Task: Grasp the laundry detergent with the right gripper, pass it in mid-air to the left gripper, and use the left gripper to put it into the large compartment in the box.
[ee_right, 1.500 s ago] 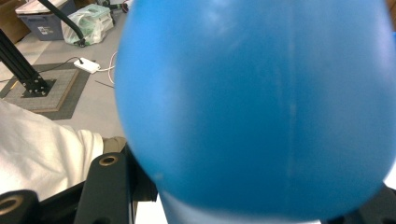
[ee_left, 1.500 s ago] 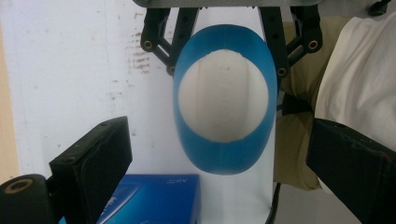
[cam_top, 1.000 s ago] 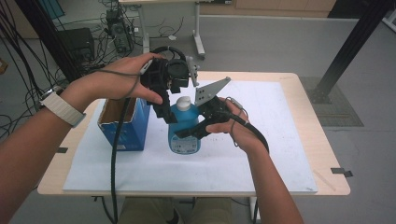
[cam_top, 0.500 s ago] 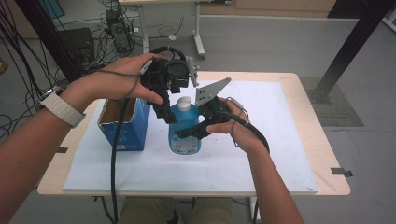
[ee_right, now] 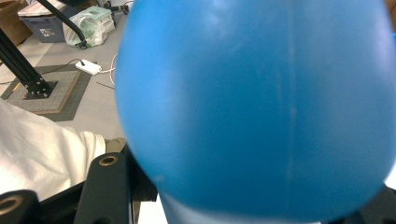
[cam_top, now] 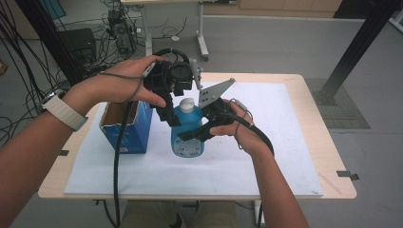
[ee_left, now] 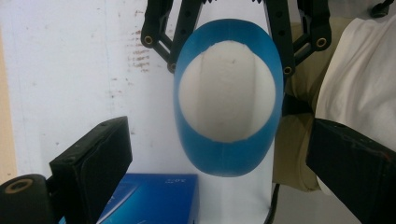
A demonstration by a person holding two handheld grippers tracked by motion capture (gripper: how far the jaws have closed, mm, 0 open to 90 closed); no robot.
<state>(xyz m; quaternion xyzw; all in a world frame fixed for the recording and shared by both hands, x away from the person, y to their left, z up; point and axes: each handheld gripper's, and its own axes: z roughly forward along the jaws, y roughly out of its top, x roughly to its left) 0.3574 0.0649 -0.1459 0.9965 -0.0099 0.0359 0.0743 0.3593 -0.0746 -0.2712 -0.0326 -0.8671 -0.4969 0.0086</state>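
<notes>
right gripper (cam_top: 190,136) is clamped on the lower body of the blue bottle (cam_top: 188,133), jaws hugging it from the person's side – in the right gripper view the blue wall sits hard against the lens. left gripper (cam_top: 172,114) hangs over the bottle from above, pointing down, its two black jaws standing apart on either side of the white cap (cam_top: 188,105) without touching it; in the left gripper view the cap sits centred between them.

the step in hand looks like taking the cap. to do it well, i'd keep the lower grip firm and the bottle upright on the sheet, bring the upper jaws straight down until the pads are level with the cap's sides, close squarely, then twist – any tilt and the pads may slip off the rounded top.

bottle stands near the middle of a white sheet (cam_top: 266,156) laid over a pale wooden table (cam_top: 328,156). just to its left stands an open blue box (cam_top: 127,128), close but apart from it. beyond the table: grey floor, a tangle of cables (cam_top: 28,85), a black post (cam_top: 361,42) and the legs of another table (cam_top: 202,33).
</notes>
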